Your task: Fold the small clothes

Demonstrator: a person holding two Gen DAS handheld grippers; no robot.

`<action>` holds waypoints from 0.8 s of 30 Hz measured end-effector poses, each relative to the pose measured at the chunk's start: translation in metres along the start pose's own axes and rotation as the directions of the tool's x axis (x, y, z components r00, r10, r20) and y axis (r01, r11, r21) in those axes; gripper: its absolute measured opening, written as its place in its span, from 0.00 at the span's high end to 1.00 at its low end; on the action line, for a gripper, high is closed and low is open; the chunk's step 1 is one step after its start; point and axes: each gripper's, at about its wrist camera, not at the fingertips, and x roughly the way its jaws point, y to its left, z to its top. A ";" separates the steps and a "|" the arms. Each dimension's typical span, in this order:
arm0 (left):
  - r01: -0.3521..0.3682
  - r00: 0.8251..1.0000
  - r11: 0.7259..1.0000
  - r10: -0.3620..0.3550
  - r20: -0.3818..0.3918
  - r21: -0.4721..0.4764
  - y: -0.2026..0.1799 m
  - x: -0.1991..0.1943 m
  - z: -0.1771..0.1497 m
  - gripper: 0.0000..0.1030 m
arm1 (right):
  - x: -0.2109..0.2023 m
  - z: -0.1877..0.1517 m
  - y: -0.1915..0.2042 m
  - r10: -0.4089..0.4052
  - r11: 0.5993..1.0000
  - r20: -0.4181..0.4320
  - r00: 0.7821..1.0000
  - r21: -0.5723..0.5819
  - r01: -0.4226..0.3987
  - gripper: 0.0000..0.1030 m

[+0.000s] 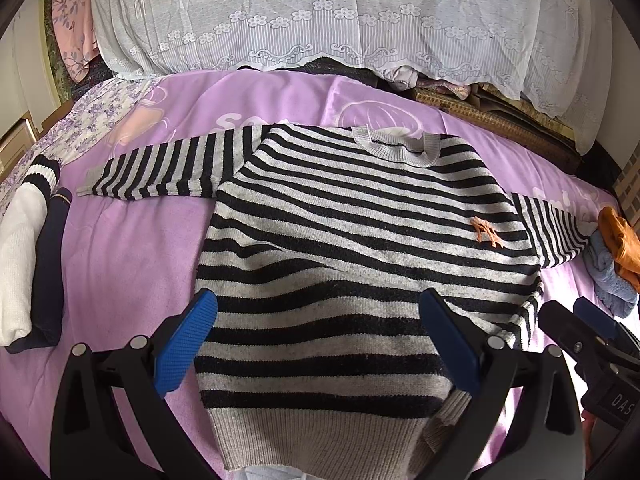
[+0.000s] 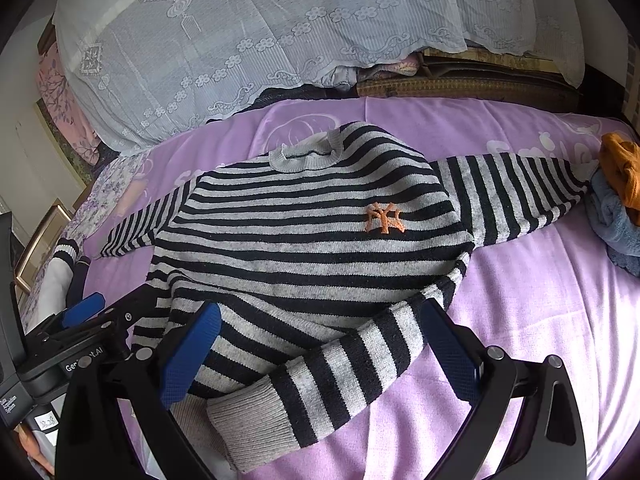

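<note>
Two black hand-held grippers with blue ribbed finger pads, both hovering over the near edge of a bed under a lilac printed sheet (image 1: 132, 248). Left gripper (image 1: 318, 344) spread wide, nothing between its pads, straddling the lower body and grey ribbed hem of a small grey-and-black striped knit sweater (image 1: 340, 240). Right gripper (image 2: 320, 354) likewise spread wide and empty, framing the sweater's folded-in lower corner, where a striped fold with a grey ribbed end lies diagonally across the hem toward the near edge. Sweater spread face up across the middle of the bed, grey round collar (image 2: 306, 152) toward the far edge, an orange embroidered logo (image 2: 384, 218) on the chest. One sleeve stretched flat toward the bed's left edge, the other reaching toward the right edge, its cuff touching or just beside a pile of light blue towelling and orange cloth (image 2: 618, 192); exact contact hard to judge at the distorted rim. Near the left edge, a folded white knit garment with black-striped cuff (image 1: 24, 240) beside a folded navy garment (image 1: 50, 264), well apart from the sweater. Beyond the far edge, a white lace cover (image 1: 320, 12) draped over stacked bedding.
</note>
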 end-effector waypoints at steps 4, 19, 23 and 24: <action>0.000 1.000 1.000 0.000 -0.002 -0.002 0.001 0.001 -0.001 0.04 | -0.002 -0.003 0.004 0.001 1.000 0.000 1.000 0.001 -0.001 0.03; 0.004 1.000 1.000 -0.004 -0.016 -0.002 0.005 0.004 -0.006 0.04 | 0.010 -0.008 0.009 -0.007 1.000 -0.064 0.998 -0.008 0.007 0.03; -0.017 0.997 0.999 0.014 -0.070 -0.042 0.031 0.014 -0.013 0.04 | 0.021 -0.012 0.016 -0.034 0.998 -0.100 0.994 -0.053 0.028 0.03; -0.042 0.995 0.998 0.037 -0.093 -0.054 0.044 0.018 -0.019 0.04 | 0.023 -0.012 0.019 -0.030 0.998 -0.080 0.996 -0.064 0.025 0.03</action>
